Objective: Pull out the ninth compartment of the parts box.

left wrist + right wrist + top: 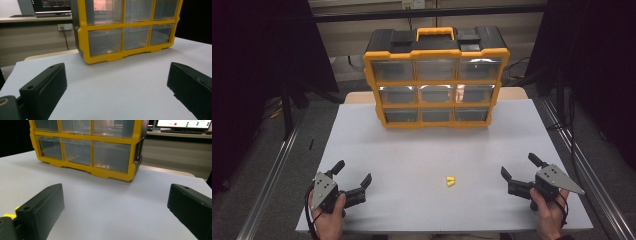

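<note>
A yellow and black drawer cabinet [436, 77] with clear drawers stands upright at the far side of the white table [412, 150]. A small yellow piece [450, 181] lies on the table near the front, right of centre. My left gripper [354, 172] rests at the front left, held in a hand, its jaws wide apart with nothing between them. At the front right my right gripper [521, 166] is likewise open and empty. The cabinet [130, 30] faces the left gripper [117, 90]. In the right gripper view the cabinet [87, 147] stands ahead of the right gripper [116, 210], and the yellow piece [10, 215] peeks out beside its left jaw.
Metal rails [272, 175] run along both sides of the table. Dark curtains hang left and right. A monitor [51, 6] sits on a bench behind the cabinet, and another monitor [185, 124] shows at the back in the right gripper view.
</note>
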`<state>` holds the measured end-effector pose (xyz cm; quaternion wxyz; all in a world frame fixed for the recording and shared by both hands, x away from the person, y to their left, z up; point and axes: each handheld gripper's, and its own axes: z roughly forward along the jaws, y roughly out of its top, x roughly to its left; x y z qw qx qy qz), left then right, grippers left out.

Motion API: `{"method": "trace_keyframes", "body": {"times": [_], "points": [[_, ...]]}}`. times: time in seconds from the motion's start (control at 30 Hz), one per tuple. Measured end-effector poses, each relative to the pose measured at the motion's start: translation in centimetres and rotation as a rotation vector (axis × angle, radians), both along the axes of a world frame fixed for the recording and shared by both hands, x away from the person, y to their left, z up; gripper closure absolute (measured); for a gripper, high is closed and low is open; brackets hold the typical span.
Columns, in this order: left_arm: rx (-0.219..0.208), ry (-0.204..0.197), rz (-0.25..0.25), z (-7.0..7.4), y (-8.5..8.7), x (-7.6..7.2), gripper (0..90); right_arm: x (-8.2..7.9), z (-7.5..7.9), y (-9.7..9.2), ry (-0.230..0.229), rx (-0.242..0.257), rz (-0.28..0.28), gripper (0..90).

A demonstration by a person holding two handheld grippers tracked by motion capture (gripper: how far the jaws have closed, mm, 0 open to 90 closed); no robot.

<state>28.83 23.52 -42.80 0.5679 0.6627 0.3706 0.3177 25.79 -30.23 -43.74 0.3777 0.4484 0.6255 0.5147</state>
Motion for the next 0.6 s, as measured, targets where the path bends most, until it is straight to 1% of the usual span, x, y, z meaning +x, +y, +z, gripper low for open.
{"method": "trace_keyframes", "body": {"times": [0.03, 0.1, 0.13, 0.17, 0.23, 0.3, 0.33, 0.47, 0.53, 0.57, 0.6], "points": [[0.0, 0.0, 0.0, 0.0, 0.0, 0.0, 2.6, 0.0, 0.0, 0.0, 0.0, 0.0, 0.0, 0.2], [0.006, 0.004, 0.009, 0.0, 0.1, 0.0, 2.7, 0.0, -0.1, 0.0, 0.014, -0.001, 0.01, 0.0], [0.003, 0.009, 0.011, 0.0, 0.2, 0.0, 2.7, 0.0, -0.1, 0.0, 0.014, -0.001, 0.01, 0.0], [-0.014, 0.013, 0.015, 0.0, 0.2, 0.0, 2.7, 0.1, -0.1, 0.0, 0.016, -0.003, 0.008, 0.0], [-0.008, 0.007, 0.018, 0.0, 0.2, 0.0, 2.7, 0.1, -0.1, 0.1, 0.017, -0.003, 0.011, 0.0], [-0.003, 0.008, 0.014, 0.0, 0.2, 0.0, 2.7, 0.2, -0.2, 0.2, 0.029, -0.01, 0.026, 0.0], [-0.003, 0.008, 0.014, 0.0, 0.2, 0.1, 2.7, 0.2, -0.3, 0.3, 0.032, -0.001, 0.032, 0.0], [-0.003, 0.007, 0.021, 0.0, 0.3, 0.0, 2.7, 0.4, -0.3, 0.5, 0.035, -0.006, 0.037, 0.0], [-0.017, 0.009, 0.021, -0.1, 0.3, 0.0, 2.7, 0.5, -0.4, 0.6, 0.043, 0.003, 0.042, 0.5], [-0.008, 0.009, 0.019, -0.1, 0.3, -0.1, 2.7, 0.8, -0.5, 0.9, 0.041, 0.017, 0.034, 2.9], [-0.01, 0.009, 0.017, -0.1, 0.3, 0.0, 2.7, 0.9, -0.5, 1.1, 0.043, 0.01, 0.033, 2.8]]}}
